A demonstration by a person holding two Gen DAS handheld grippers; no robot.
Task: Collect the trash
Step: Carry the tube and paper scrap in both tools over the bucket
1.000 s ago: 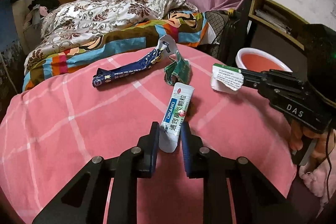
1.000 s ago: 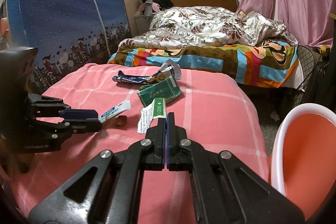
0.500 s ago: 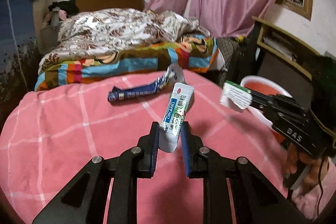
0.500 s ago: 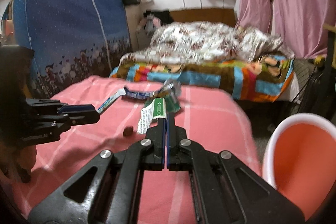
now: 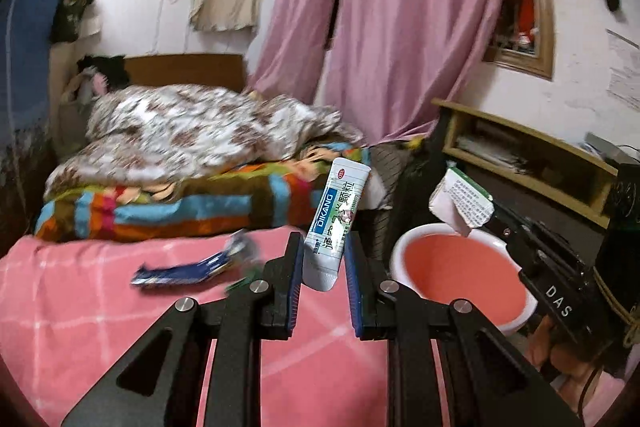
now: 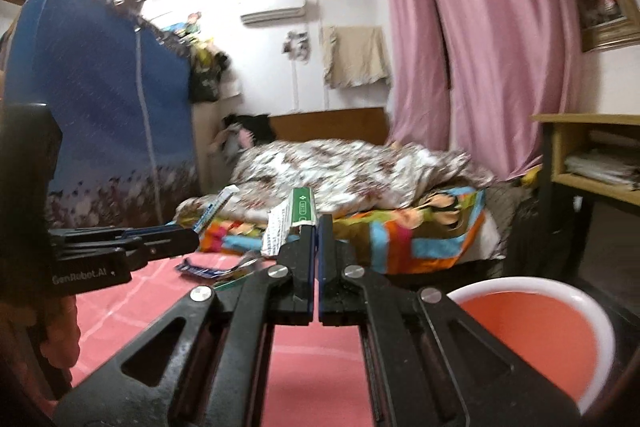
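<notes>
Trash, in the form of a white plastic sachet [image 5: 335, 223] printed with a blue band reading "DIKANG" and Chinese characters, is held upright, its long axis pointing up and slightly right, in the left gripper [image 5: 323, 281], whose jaws are narrowed onto its lower end. A green-and-white paper packet [image 5: 460, 201] covered in small unreadable print is pinched in the tightly closed right gripper [image 6: 316, 247], marked "DAS"; "GenRobot.AI" is read on the left gripper's body. The round white plastic bin with its red-pink interior [image 5: 456, 277] is seen low to the right of the sachet, beside the pink checked worktop [image 5: 72, 307]. The packet is judged to hang above the bin's far rim, so the right gripper is the nearer. A crumpled blue wrapper [image 5: 184, 269] is left on the worktop.
</notes>
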